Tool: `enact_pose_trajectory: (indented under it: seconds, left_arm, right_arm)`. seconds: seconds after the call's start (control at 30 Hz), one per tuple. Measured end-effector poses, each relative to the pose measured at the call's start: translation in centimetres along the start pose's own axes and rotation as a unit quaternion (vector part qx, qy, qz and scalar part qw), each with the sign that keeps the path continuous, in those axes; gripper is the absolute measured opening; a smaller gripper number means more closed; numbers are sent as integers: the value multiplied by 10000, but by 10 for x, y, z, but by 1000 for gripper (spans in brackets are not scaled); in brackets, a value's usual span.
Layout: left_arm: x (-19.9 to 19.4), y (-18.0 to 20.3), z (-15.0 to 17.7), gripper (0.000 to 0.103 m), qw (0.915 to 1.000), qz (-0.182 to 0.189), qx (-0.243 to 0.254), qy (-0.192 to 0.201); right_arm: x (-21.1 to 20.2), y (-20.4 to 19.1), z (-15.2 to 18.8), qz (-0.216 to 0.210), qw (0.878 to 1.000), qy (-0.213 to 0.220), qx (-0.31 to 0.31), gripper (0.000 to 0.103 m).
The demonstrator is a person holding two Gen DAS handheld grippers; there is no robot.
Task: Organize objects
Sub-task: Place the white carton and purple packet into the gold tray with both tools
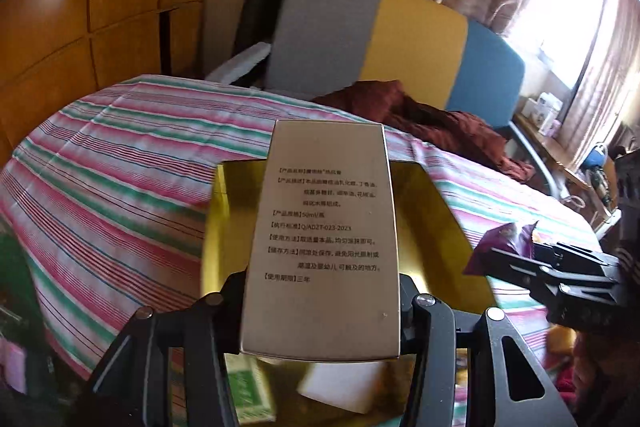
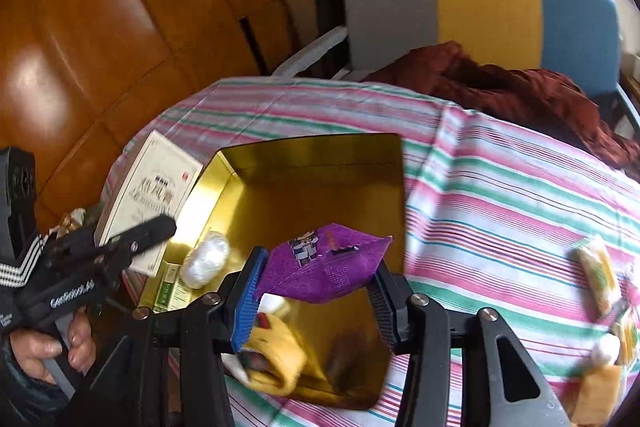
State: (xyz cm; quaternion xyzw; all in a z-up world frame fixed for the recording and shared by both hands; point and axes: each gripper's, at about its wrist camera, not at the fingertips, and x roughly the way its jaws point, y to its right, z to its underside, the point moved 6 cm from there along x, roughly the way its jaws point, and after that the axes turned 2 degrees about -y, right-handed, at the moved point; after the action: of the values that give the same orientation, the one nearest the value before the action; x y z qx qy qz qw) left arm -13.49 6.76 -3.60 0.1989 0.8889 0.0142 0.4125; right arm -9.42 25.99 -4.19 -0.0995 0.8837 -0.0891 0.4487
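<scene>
Both hands were in the carrying step of the tidy-up, each bringing one item toward the gold tray (image 2: 320,179) that sat open on the striped cloth (image 2: 500,195) of the counter.

The left gripper (image 1: 320,301) had its fingers closed on the lower end of a silver-beige carton (image 1: 324,227) printed with black text; the carton stood up out of the grip and leaned away from the camera, hanging above the tray's near left part. In the right wrist view the same carton (image 2: 156,187) showed its decorated front, just beside the tray's left wall.

The right gripper (image 2: 316,303) had its fingers drawn in on a purple snack packet (image 2: 324,267), pinched by its lower edge and held over the tray's interior. Already inside the tray lay a white wrapped bundle (image 2: 206,259), a green box (image 2: 170,291) and something yellow (image 2: 276,351) near the front, blurred.

More packets (image 2: 600,271) waited on the cloth at the right, so the sorting looked only partly done.

The next move likely called for lowering each item into a free part of the tray floor and then opening the fingers. The carton was tall and would need laying flat or standing against a wall to avoid tipping onto the bundle. The two grippers were close together, so they would need to stay clear of each other.
</scene>
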Motion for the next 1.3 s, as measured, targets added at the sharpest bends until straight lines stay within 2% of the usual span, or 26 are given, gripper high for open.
enact_pose_trajectory:
  seconds: [0.23, 0.3, 0.37, 0.4, 0.47, 0.57, 0.67, 0.87, 1.1, 1.3]
  left_arm:
    - [24, -35, -16, 52, 9991, -406, -121, -5]
    - [24, -43, -15, 57, 9987, -433, -262, 8]
    - [19, -48, -11, 66, 9982, -471, -373, 48]
    - [19, -50, -8, 67, 9980, -487, -406, 43]
    - [16, -52, -3, 67, 9977, -521, -438, 25]
    - [6, -51, 9, 69, 9972, -595, -441, 88]
    - [-4, -46, 19, 79, 9970, -615, -442, 164]
    - [-22, -30, 35, 85, 9965, -705, -347, 291]
    - [-37, -9, 47, 89, 9952, -882, -53, 430]
    - [-43, 1, 58, 90, 9951, -888, 55, 422]
  right_arm:
    - [41, -25, -13, 106, 9998, -178, -3, 50]
    - [49, -34, -15, -137, 9997, -213, 27, 52]
    - [49, -39, -13, -210, 9996, -201, -16, 56]
    - [50, -42, -10, -261, 9994, -213, -30, 61]
    - [52, -45, -4, -306, 9991, -288, -34, 63]
    - [50, -47, 8, -232, 9990, -373, -58, 64]
    - [48, -46, 20, -111, 9990, -426, -64, 71]
    - [32, -40, 36, 172, 9995, -267, -37, 84]
    - [8, -36, 45, 455, 9989, 68, -127, 85]
    - [-7, -32, 49, 636, 9974, 300, -145, 85]
